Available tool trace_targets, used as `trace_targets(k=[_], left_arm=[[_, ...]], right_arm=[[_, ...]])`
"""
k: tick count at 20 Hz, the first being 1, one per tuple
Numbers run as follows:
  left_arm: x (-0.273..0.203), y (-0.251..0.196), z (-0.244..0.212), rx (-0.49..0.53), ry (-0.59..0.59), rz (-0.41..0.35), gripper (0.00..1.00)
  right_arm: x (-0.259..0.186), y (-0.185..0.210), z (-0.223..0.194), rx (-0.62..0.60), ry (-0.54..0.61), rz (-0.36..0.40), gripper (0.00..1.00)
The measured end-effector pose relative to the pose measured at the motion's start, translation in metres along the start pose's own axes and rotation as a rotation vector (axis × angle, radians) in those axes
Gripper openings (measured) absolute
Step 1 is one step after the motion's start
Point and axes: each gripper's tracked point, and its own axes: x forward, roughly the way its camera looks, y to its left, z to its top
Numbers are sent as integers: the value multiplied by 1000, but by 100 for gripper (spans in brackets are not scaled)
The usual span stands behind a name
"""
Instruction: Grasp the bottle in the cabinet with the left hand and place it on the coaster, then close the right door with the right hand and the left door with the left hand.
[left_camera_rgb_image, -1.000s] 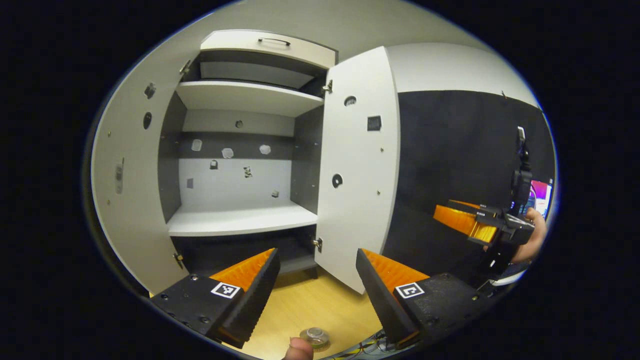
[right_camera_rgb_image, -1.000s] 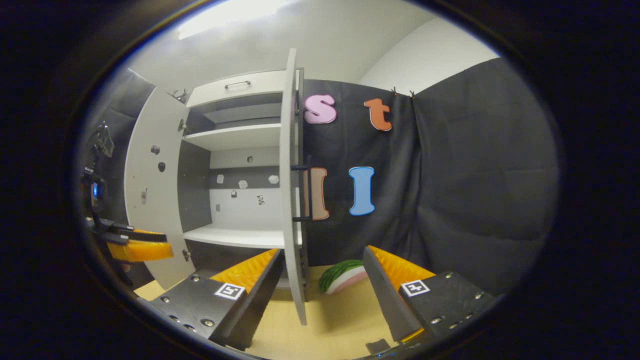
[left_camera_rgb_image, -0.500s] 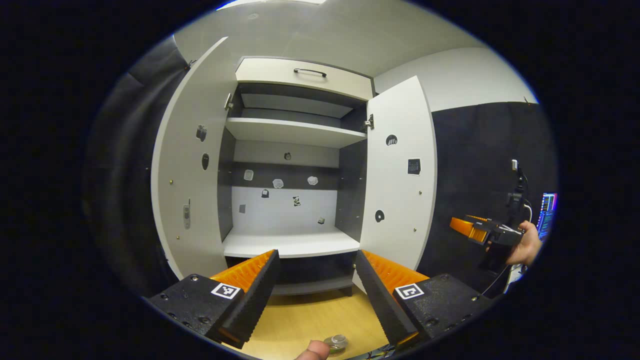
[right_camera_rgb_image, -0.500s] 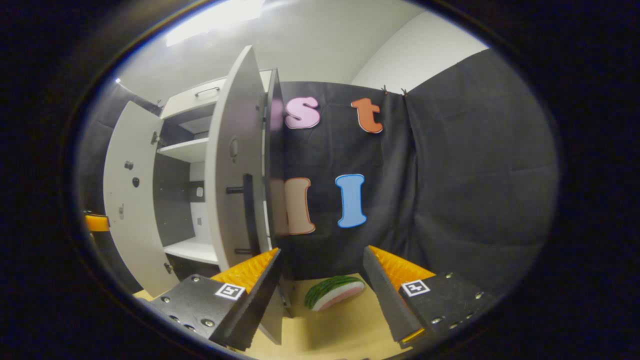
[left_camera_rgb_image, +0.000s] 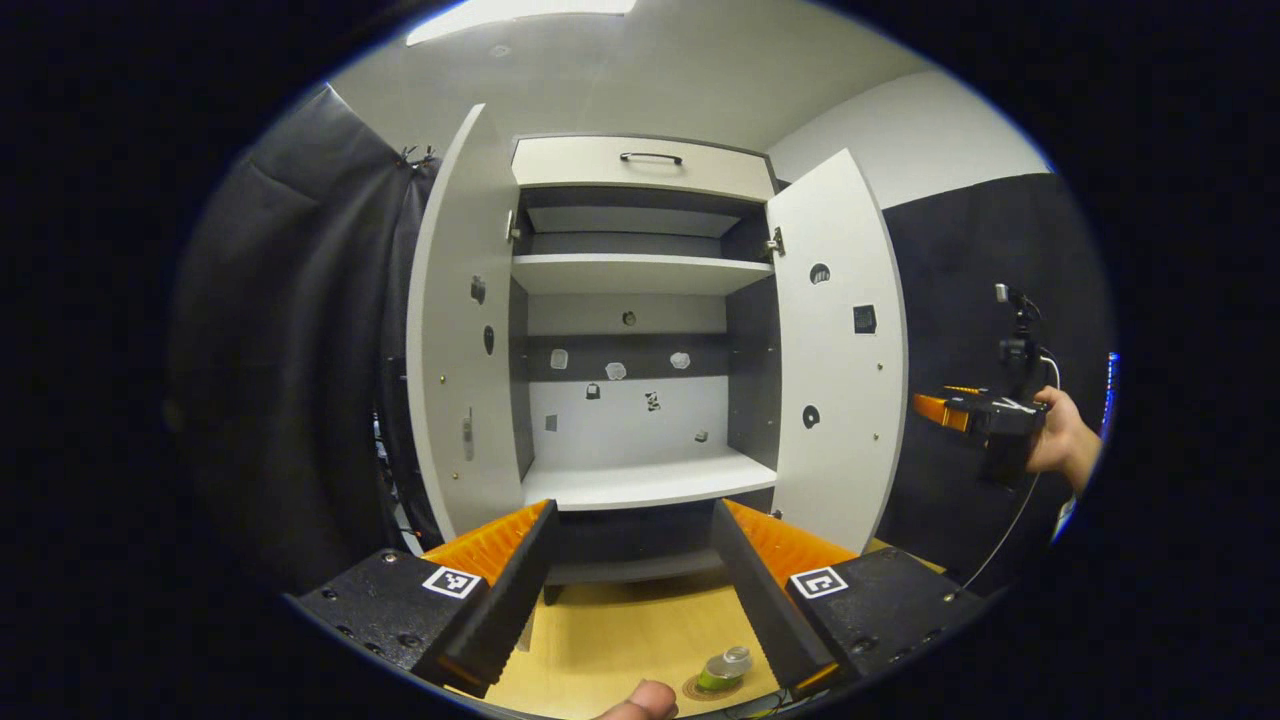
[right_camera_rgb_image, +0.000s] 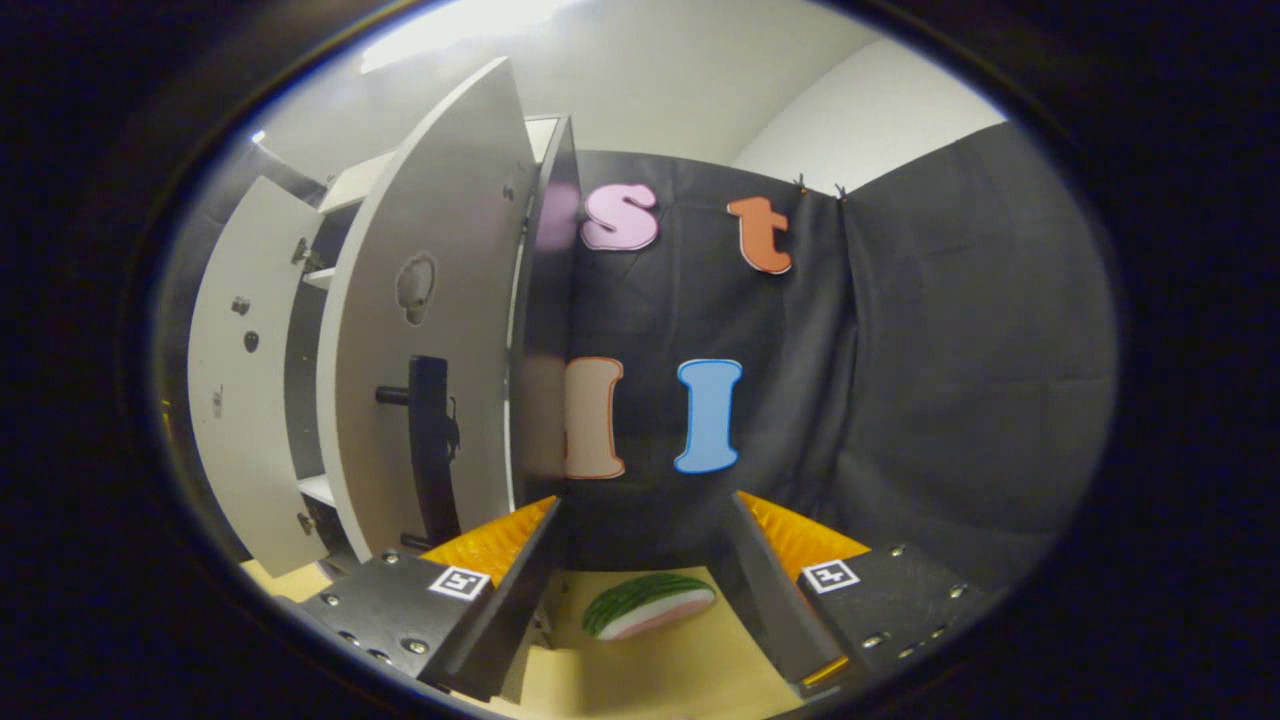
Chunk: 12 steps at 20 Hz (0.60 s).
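- Green small bottle (left_camera_rgb_image: 724, 668) stood on round brown coaster (left_camera_rgb_image: 708, 687), near side.
- Left gripper (left_camera_rgb_image: 632, 590), right gripper (right_camera_rgb_image: 640, 590): both spread, empty.
- White right door (right_camera_rgb_image: 425, 330) open; risk: glancing push leaves it ajar.

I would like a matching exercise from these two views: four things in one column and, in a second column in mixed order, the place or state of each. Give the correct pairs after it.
Things:
1. bottle
2. watermelon slice
3. right door
4. left hand-held gripper

Places or states:
A. swung open, handle on its outer face
B. open, holding nothing
C. standing on the coaster on the wooden table
D. lying on the table in front of the black cloth wall

Pairs: 1-C, 2-D, 3-A, 4-B
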Motion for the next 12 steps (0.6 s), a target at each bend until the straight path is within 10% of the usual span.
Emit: trace_targets(k=[12], left_arm=[[-29,41,-1,-48,11,177,96]], right_arm=[[19,81,3,-3,1,135,88]])
